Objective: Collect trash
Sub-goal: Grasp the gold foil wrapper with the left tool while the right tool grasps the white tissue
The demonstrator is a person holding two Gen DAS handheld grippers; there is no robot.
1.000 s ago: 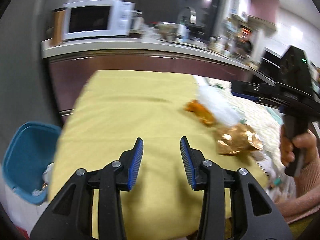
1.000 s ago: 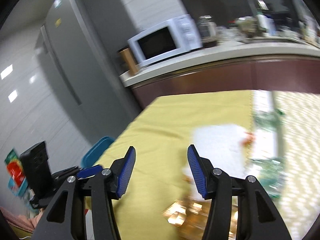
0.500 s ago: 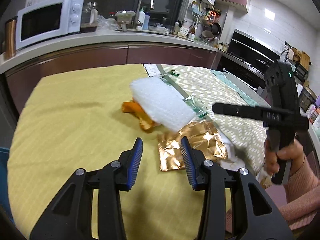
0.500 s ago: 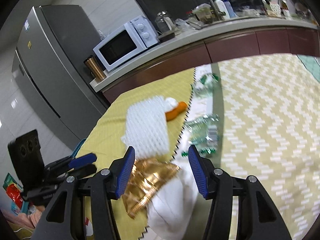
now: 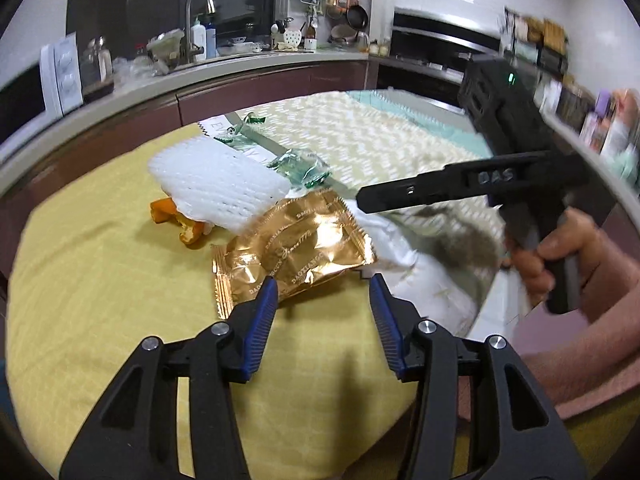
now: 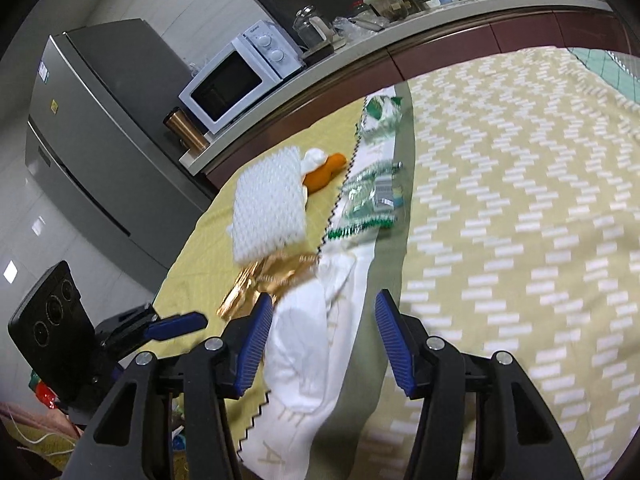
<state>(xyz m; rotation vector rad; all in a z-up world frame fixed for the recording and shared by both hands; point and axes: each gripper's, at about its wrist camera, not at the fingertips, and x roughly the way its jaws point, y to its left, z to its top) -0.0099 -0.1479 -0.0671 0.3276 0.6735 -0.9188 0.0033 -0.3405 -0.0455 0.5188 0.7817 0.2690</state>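
A gold foil wrapper (image 5: 296, 248) lies on the yellow tablecloth (image 5: 100, 280), just ahead of my open, empty left gripper (image 5: 322, 300). Behind it lie a white foam net (image 5: 220, 184), an orange peel (image 5: 180, 224) and green-clear plastic wrappers (image 5: 300, 166). A crumpled white tissue (image 6: 308, 344) lies between the fingers of my open right gripper (image 6: 324, 320). The right wrist view also shows the gold wrapper (image 6: 264, 276), foam net (image 6: 268, 208), orange peel (image 6: 324, 170) and green wrappers (image 6: 372, 200). The right gripper (image 5: 452, 186) reaches in from the right in the left wrist view.
A chevron-pattern cloth (image 6: 520, 200) covers the table's right part. A kitchen counter (image 5: 240, 68) with a sink and bottles runs behind. A microwave (image 6: 240, 76) and a grey fridge (image 6: 100, 140) stand at the left. The table's near edge is below my left gripper.
Both grippers swung right, from the bin side toward the trash pile, and moved closer. The blue bin left the left wrist view. The white tissue now lies between the right gripper's fingers.
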